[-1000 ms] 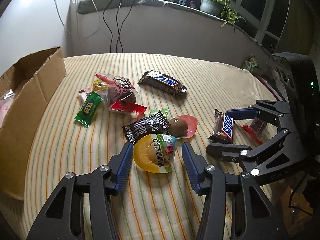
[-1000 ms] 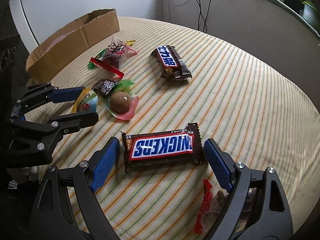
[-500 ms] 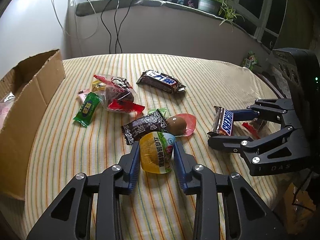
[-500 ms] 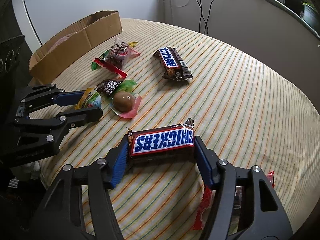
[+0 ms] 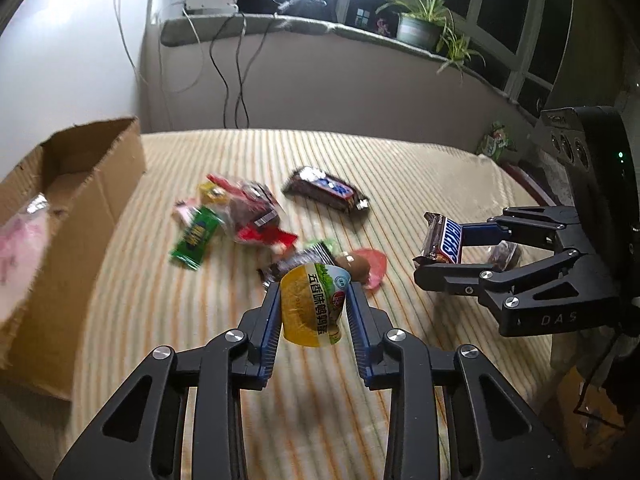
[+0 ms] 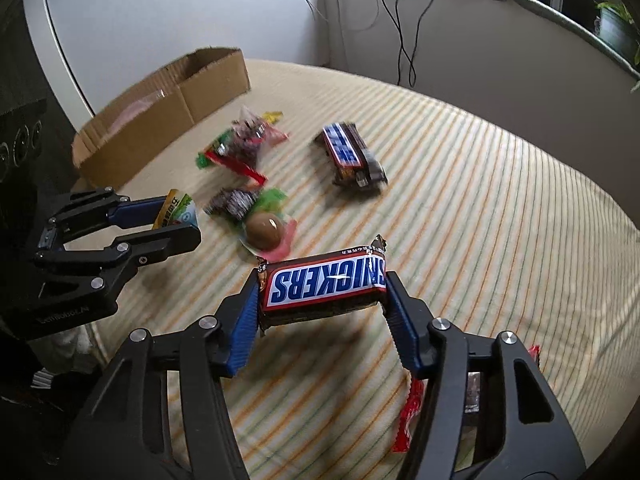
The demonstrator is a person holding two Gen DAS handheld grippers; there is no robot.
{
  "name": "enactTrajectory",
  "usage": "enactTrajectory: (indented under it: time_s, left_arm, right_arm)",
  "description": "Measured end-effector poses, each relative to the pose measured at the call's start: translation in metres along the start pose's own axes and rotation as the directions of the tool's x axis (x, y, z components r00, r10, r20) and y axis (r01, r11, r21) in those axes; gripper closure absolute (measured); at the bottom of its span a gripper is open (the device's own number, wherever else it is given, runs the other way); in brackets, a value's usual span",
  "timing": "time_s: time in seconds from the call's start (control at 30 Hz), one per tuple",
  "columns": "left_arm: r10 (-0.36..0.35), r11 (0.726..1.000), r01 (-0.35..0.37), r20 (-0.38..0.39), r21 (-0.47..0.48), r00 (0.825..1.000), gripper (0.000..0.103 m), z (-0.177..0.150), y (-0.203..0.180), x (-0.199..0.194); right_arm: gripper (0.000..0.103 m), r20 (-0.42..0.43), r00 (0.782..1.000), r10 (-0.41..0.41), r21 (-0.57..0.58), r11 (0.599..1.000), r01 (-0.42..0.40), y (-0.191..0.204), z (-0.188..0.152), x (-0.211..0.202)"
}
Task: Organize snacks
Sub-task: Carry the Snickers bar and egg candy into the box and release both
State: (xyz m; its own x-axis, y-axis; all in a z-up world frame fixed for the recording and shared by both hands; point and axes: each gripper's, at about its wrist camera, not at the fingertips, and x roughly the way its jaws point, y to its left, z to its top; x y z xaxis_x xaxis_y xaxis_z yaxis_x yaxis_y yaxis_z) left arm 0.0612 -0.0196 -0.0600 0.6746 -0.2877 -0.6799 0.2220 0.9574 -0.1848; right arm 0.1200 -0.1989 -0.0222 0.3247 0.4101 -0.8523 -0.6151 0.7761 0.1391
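Note:
My left gripper [image 5: 314, 316] is shut on a yellow egg snack cup [image 5: 314, 308] and holds it above the striped table; it also shows in the right wrist view [image 6: 176, 220]. My right gripper [image 6: 322, 300] is shut on a Snickers bar [image 6: 326, 286], lifted off the cloth; the bar also shows in the left wrist view [image 5: 444, 240]. A second Snickers bar [image 5: 326, 192], a clear bag of sweets [image 5: 252, 212], a green packet [image 5: 194, 238], a dark packet [image 5: 298, 262] and a brown egg on a pink wrapper [image 5: 360, 266] lie on the table.
An open cardboard box [image 5: 60, 208] stands at the table's left edge, with a pink packet inside. A red-ended wrapped sweet [image 6: 412, 412] lies under my right gripper. Cables hang down the back wall [image 5: 228, 80]. A potted plant [image 5: 424, 28] stands on the ledge.
Both grippers closed on their snacks and lifted them off the table. The scene behind shifted downward in both views.

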Motion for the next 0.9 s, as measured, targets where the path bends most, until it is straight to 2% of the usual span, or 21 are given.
enactTrajectory:
  time_s: [0.27,0.5,0.9]
  left_arm:
    - [0.051,0.998,-0.048,0.070,-0.041,0.996,0.073,0.010,0.031,-0.029]
    - [0.113,0.991,-0.103,0.116,-0.090,0.987,0.073,0.013,0.066,-0.053]
    - [0.238,0.960,-0.213,0.129,-0.181,0.963,0.073,0.005,0.125,-0.080]
  right_arm:
    - [0.043,0.069,0.998,0.014,-0.079,0.997,-0.009,0.027,0.043,-0.011]
    - [0.043,0.103,0.993,0.058,-0.137,0.990,-0.044,0.059,0.086,-0.007]
    - [0.043,0.118,0.985,0.123,-0.225,0.970,-0.094,0.113,0.156,0.020]
